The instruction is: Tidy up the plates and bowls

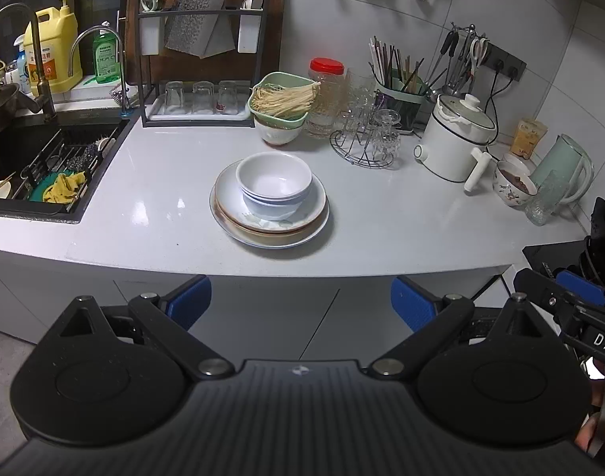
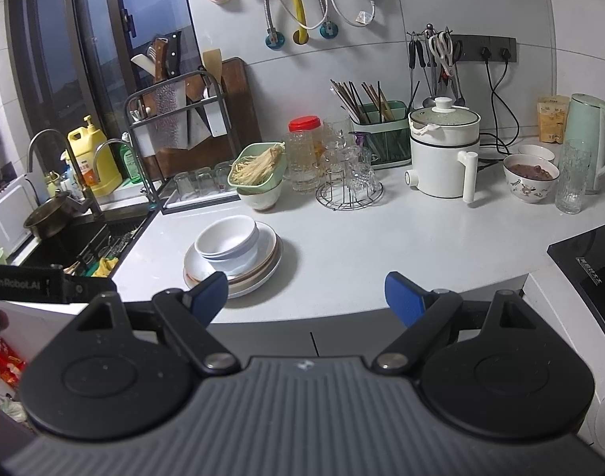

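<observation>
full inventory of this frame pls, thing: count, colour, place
bowls: stack, count unclear, white, on the plates
plates: stack, white and brown-rimmed, mid counter
counter: one, white
green basket: one, holding pale noodles, on a bowl behind the stack
jar: one, clear with red lid, beside basket
glass rack: one, wire, holding clear glasses
electric pot: one, white, right of rack
patterned bowl: one, dark contents, far right
kettle: one, pale green, far right
sink: one, black, left
detergent jug: one, yellow, behind sink
left gripper: open, empty, short of counter
right gripper: open, empty
</observation>
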The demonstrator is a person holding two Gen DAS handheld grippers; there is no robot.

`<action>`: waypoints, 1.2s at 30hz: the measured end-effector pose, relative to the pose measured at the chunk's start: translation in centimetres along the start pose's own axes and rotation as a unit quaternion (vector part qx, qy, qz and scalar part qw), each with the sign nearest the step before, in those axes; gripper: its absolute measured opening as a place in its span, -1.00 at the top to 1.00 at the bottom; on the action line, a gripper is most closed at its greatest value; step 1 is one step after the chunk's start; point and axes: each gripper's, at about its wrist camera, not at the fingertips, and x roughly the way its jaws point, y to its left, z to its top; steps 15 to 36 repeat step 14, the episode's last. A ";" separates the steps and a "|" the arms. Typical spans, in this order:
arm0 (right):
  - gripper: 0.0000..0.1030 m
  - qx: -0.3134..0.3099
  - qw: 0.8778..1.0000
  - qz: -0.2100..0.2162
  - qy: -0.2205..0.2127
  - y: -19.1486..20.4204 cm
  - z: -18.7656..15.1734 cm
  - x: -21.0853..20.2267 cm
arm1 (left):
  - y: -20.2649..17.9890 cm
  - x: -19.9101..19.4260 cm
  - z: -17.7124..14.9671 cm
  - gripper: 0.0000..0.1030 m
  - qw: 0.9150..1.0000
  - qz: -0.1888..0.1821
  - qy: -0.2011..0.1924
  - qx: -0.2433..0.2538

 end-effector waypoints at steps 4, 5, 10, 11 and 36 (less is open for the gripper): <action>-0.70 0.002 1.000 0.001 0.003 -0.1 0.0 0.0 | -0.1 0.0 0.0 -0.92 1.000 0.000 -0.001 0.000; -0.70 0.001 1.000 0.001 0.002 -0.1 0.0 0.0 | -0.1 0.1 0.0 -0.92 1.000 0.000 -0.001 -0.001; -0.70 0.001 1.000 0.005 0.009 -0.3 -0.3 0.2 | -0.3 -0.1 -0.3 -0.92 1.000 0.002 0.002 -0.004; -0.70 0.001 1.000 0.005 0.009 -0.4 -0.2 0.2 | -0.2 -0.2 -0.3 -0.92 1.000 0.004 0.002 -0.005; -0.70 0.000 1.000 0.009 0.010 -0.4 -0.3 0.3 | -0.1 -0.4 -0.5 -0.92 1.000 0.010 0.000 -0.011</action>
